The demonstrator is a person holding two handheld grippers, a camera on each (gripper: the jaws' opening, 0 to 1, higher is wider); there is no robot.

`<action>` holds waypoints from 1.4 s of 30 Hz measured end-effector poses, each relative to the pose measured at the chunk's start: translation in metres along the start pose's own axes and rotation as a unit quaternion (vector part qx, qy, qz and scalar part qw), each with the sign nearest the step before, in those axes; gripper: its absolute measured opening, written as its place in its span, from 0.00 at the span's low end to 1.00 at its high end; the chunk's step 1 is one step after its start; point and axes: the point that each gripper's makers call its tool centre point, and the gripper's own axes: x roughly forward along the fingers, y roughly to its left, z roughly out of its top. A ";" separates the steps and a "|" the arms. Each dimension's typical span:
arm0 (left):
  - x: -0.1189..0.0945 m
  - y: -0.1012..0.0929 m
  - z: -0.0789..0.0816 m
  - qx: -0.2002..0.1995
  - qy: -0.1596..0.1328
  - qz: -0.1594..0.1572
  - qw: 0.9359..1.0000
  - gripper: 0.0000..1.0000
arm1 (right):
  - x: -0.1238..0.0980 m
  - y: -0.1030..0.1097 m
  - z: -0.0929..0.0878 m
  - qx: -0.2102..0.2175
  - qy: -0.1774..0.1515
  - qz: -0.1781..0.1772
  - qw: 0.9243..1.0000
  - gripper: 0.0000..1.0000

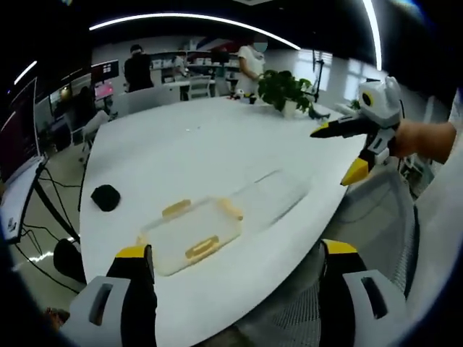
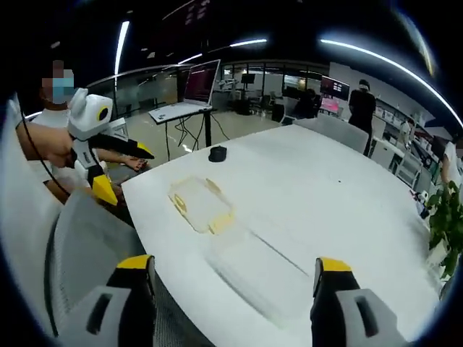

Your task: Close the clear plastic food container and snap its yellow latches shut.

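The clear plastic container (image 1: 192,233) (image 2: 200,202) lies on the white table (image 1: 202,144) (image 2: 325,195), with yellow latches (image 1: 202,248) (image 2: 221,221) standing out along its sides. A second clear part (image 1: 273,196) (image 2: 253,267) lies flat right beside it. My left gripper (image 1: 235,253) (image 2: 124,172) is open and held short of the table's near edge, apart from the container. My right gripper (image 2: 233,264) (image 1: 336,153) is also open and hovers off the table's rim, with nothing between its fingers.
A small black object (image 1: 105,196) (image 2: 217,153) sits on the table past the container. A potted plant (image 1: 286,88) (image 2: 447,217) stands at the far end. A mesh chair back (image 1: 289,318) (image 2: 79,238) is close under the grippers. People stand at desks behind.
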 end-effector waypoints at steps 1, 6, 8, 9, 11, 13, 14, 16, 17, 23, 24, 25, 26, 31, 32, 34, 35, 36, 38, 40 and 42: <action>0.000 0.001 0.000 0.000 0.001 -0.001 1.000 0.92 | 0.002 0.001 0.000 -0.003 0.001 0.004 1.000 0.91; 0.000 0.006 0.002 0.004 -0.002 -0.004 1.000 0.92 | 0.012 0.002 0.003 -0.016 0.004 0.014 1.000 0.90; 0.000 0.008 0.002 0.007 -0.001 -0.006 1.000 0.92 | 0.016 0.003 0.005 -0.024 0.003 0.017 1.000 0.90; 0.000 0.010 0.002 0.008 0.000 -0.008 1.000 0.91 | 0.018 0.004 0.005 -0.028 0.005 0.020 0.999 0.90; 0.001 0.013 0.002 0.015 0.001 -0.009 1.000 0.91 | 0.021 0.005 0.009 -0.034 0.003 0.022 0.999 0.90; 0.003 0.016 0.000 0.017 0.005 -0.016 1.000 0.91 | 0.023 0.006 0.012 -0.038 0.003 0.026 0.999 0.91; 0.004 0.016 0.000 0.018 0.006 -0.017 1.000 0.91 | 0.025 0.006 0.013 -0.044 0.004 0.024 0.999 0.91; 0.006 0.019 -0.002 0.025 0.009 -0.019 0.999 0.91 | 0.028 0.007 0.015 -0.049 0.005 0.029 0.998 0.91; 0.006 0.020 -0.002 0.026 0.010 -0.019 0.999 0.91 | 0.030 0.008 0.016 -0.051 0.005 0.031 0.998 0.91; 0.007 0.023 -0.001 0.032 0.009 -0.024 0.999 0.92 | 0.039 0.008 0.020 -0.059 0.006 0.033 0.998 0.91; 0.007 0.024 -0.001 0.032 0.010 -0.024 0.999 0.92 | 0.042 0.010 0.020 -0.062 0.007 0.035 0.997 0.91; 0.007 0.025 -0.001 0.030 0.008 -0.025 0.999 0.92 | 0.043 0.011 0.021 -0.068 0.008 0.038 0.997 0.92; 0.007 0.026 -0.001 0.027 0.007 -0.027 0.999 0.92 | 0.045 0.012 0.022 -0.073 0.008 0.039 0.997 0.91; 0.009 0.033 -0.002 0.036 0.010 -0.026 0.999 0.92 | 0.051 0.013 0.028 -0.069 0.003 0.042 0.997 0.91; 0.008 0.034 -0.001 0.037 0.009 -0.027 0.999 0.92 | 0.053 0.014 0.029 -0.069 0.003 0.042 0.997 0.91; 0.008 0.037 -0.001 0.043 0.010 -0.027 0.999 0.92 | 0.056 0.015 0.029 -0.072 0.006 0.044 0.996 0.91; 0.008 0.039 -0.002 0.046 0.011 -0.026 0.999 0.92 | 0.058 0.016 0.029 -0.075 0.006 0.046 0.996 0.91; 0.008 0.041 -0.002 0.048 0.012 -0.027 0.998 0.92 | 0.059 0.016 0.029 -0.077 0.008 0.047 0.996 0.91; 0.008 0.044 -0.002 0.051 0.012 -0.029 0.998 0.91 | 0.061 0.017 0.030 -0.081 0.010 0.049 0.995 0.91; 0.008 0.045 -0.003 0.055 0.014 -0.034 0.998 0.91 | 0.063 0.016 0.031 -0.086 0.011 0.050 0.995 0.91; 0.008 0.047 -0.004 0.064 0.017 -0.035 0.997 0.90 | 0.064 0.016 0.034 -0.088 0.010 0.051 0.995 0.91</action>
